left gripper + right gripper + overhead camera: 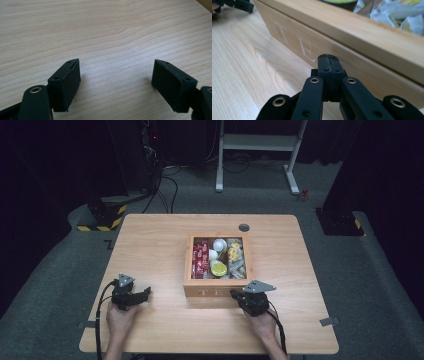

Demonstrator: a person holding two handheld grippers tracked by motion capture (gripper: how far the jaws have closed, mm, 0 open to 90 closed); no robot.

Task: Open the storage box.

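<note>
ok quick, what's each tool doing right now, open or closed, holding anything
left tool: open, nothing between its jaws, over bare table.
right tool: closed, empty, tips close to the front wall of the wooden box.

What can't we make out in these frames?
- Lettering on the wooden box: high view too small; right gripper view shows "TE", the right tongs cover the rest.
- Box contents: small in the high view, cut off by the top edge in the right gripper view.
- Left tongs: bare table between them.

Dark lab: black curtains [45, 160], floor cables [167, 187], hazard-taped stand base [102, 215].
</note>
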